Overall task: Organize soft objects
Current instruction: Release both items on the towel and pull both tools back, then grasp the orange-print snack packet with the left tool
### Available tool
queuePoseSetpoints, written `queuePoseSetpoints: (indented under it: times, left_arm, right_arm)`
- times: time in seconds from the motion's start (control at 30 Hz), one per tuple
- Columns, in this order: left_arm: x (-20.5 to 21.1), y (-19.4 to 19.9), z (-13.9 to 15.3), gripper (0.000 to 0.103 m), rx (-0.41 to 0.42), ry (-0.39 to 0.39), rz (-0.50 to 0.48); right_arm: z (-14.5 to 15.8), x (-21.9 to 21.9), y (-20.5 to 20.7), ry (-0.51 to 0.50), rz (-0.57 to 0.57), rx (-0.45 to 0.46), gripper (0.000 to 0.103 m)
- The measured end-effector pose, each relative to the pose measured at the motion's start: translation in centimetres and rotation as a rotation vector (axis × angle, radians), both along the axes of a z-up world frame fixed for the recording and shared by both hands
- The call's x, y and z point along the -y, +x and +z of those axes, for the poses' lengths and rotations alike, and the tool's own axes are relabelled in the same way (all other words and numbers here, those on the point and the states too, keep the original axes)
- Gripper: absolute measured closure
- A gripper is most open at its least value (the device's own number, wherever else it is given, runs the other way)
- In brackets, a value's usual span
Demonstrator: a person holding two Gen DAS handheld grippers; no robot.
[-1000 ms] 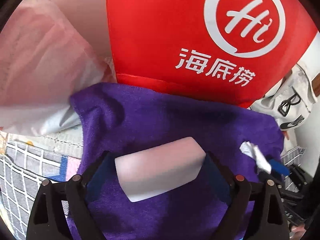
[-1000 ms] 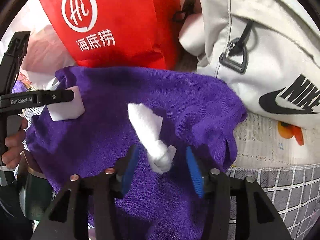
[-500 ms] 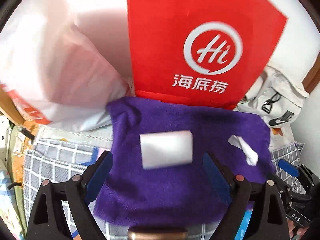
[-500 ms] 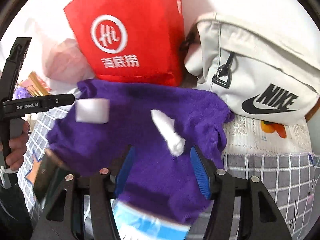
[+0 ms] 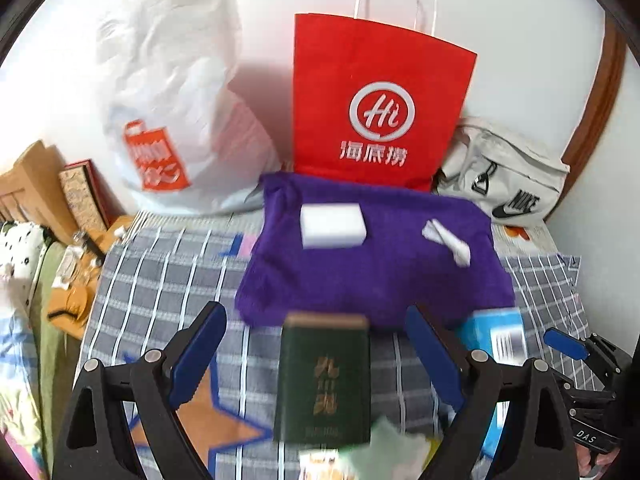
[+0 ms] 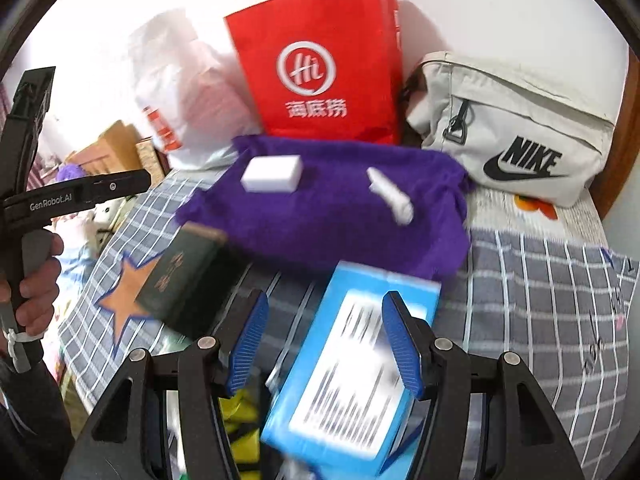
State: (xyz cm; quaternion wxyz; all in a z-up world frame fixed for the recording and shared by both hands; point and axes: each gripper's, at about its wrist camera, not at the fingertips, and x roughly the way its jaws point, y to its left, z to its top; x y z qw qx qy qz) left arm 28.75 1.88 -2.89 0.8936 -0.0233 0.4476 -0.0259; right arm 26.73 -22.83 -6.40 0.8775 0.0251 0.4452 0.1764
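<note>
Found the sponge [image 5: 333, 226] and the tissue [image 5: 446, 240] lying apart on the towel [image 5: 372, 264] at frame centre, sponge to the left, tissue to the right. Judged both set there on purpose: soft things gathered on one soft cloth, clear of the hard ones nearer the lens. Saw the towel spread on the checked sheet [image 5: 160, 272], its back edge against the red bag [image 5: 380, 108], with a white bag [image 5: 172, 120] at upper left and a pouch [image 5: 504, 184] at right.

Held the left gripper [image 5: 314, 312] spread wide, pinching nothing. Framed a green book [image 5: 324, 380] between its fingers, flat on the sheet beneath and not gripped. Held the right gripper [image 6: 325, 298] spread too, less wide and empty, with a blue box [image 6: 352, 360] blurred below and between the pads, seemingly untouched. Read both claws as hanging over the near clutter, free for a next pick.

Got from the left view alone the whole red bag with its handles, plus the right gripper's blue tip at the lower right edge. Got from the right view alone the hand [image 6: 36, 280] wrapped round the left gripper's handle at the left edge, the box's label, and the pouch in full with its zip. Could not tell from either view the contents of the bags.
</note>
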Motion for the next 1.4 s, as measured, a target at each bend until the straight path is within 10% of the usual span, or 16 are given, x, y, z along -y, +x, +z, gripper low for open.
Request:
queuePoseSetpoints:
  times: [0.23,0.4,0.97,1.4]
  left_arm:
    - [-0.9,-5.8,-1.2,0.012,0.006,-0.016,0.018]
    - [-1.5,-8.1,-2.1,0.012,0.002,-0.024,0.01]
    - [-2.9,-8.8,-4.6,0.012,-0.025,-0.048,-0.09]
    - [-2.9,-9.5,-6.5,0.012,-0.057,-0.04,-0.096]
  right_arm:
    - [-1.0,0.5,-6.0,0.024,-0.003,-0.014,0.053]
    - [-3.3,-0.2,-9.1,0.01,0.034,-0.071,0.083]
    - [-9.2,-4.5,-8.5,-0.096,0.077,-0.204,0.088]
    - [-6.0,-3.7,-10.3,-0.057,0.051,-0.117,0.1]
